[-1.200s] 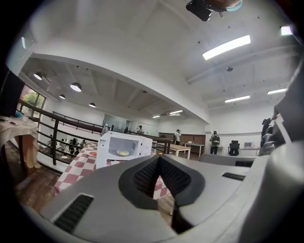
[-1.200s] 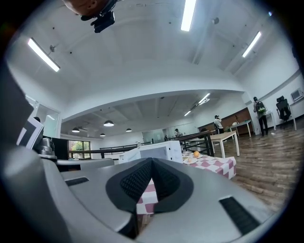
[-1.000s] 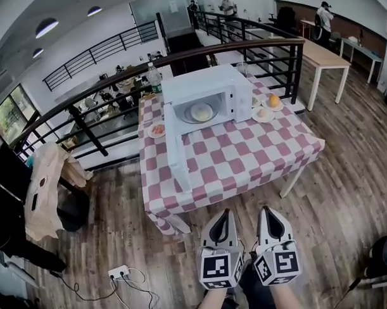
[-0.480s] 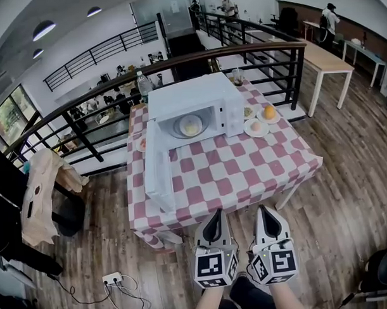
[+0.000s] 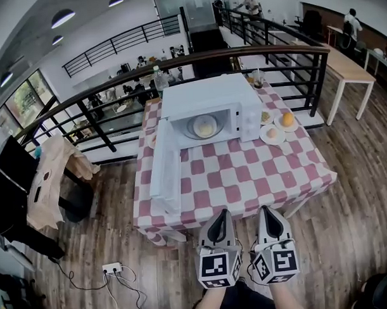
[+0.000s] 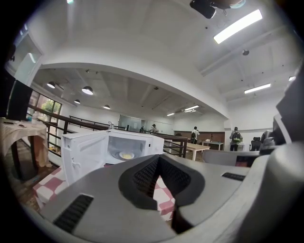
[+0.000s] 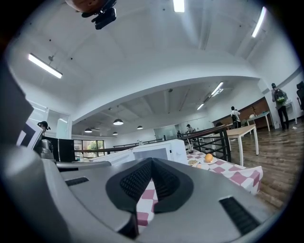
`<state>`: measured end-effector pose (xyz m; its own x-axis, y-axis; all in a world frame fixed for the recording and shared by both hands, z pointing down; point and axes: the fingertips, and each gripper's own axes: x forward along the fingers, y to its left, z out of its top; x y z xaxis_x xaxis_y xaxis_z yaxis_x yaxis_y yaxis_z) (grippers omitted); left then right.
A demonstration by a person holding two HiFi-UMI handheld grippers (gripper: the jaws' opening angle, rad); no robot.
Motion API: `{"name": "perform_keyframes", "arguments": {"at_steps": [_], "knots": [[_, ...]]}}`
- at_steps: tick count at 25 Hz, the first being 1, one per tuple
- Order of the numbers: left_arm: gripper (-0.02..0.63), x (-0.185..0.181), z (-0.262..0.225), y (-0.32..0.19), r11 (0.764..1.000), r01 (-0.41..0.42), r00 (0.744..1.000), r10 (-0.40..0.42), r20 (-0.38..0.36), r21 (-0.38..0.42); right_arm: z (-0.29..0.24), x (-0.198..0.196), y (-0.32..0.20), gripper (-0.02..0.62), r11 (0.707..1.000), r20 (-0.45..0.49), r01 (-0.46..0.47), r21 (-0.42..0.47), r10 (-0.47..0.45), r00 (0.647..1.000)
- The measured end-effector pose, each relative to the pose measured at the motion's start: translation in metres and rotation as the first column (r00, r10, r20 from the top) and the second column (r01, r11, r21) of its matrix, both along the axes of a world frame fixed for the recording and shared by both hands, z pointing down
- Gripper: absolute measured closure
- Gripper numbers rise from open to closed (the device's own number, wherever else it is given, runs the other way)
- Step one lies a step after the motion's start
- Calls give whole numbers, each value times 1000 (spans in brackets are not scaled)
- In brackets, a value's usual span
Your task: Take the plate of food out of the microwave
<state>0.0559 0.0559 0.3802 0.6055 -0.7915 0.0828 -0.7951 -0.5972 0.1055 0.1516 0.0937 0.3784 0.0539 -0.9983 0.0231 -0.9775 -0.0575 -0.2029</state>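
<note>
The white microwave point(image 5: 207, 106) stands at the back of the checked table point(image 5: 245, 180), its door point(image 5: 165, 163) swung open to the left. Inside, a plate of pale food point(image 5: 204, 127) rests on the turntable. In the left gripper view the plate point(image 6: 126, 155) shows through the open cavity. My left gripper point(image 5: 221, 214) and right gripper point(image 5: 267, 211) hang side by side just short of the table's near edge, both shut and empty, well apart from the microwave. In the right gripper view the microwave point(image 7: 159, 151) sits beyond the shut jaws point(image 7: 152, 162).
Right of the microwave stand a plate with an orange point(image 5: 286, 119) and a plate with a bun point(image 5: 271, 133). A bottle point(image 5: 156, 76) and a dark railing point(image 5: 102, 90) lie behind. A wooden stand point(image 5: 45, 181) and a floor power strip point(image 5: 112, 269) sit to the left.
Both grippers have come forward toward the table's near edge, and the table and microwave loom nearer. The jaws stay shut and the plate has not moved.
</note>
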Motion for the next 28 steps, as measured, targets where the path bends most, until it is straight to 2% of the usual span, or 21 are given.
{"name": "perform_keyframes", "arguments": {"at_steps": [12,20,28], "knots": [[591,-2,12,-43,999,43,999,-43,10,-28,12,-3,-50,603,998,19,53,-27,-52,998],[591,2,29,-106,996,64,998,-64,0,-62,25,3,-113,603,997,12,66,-48,-66,998],[591,17,32,-172,995,49,999,-49,0,-81,26,9,-179,603,995,3,73,-68,-73,997]]}}
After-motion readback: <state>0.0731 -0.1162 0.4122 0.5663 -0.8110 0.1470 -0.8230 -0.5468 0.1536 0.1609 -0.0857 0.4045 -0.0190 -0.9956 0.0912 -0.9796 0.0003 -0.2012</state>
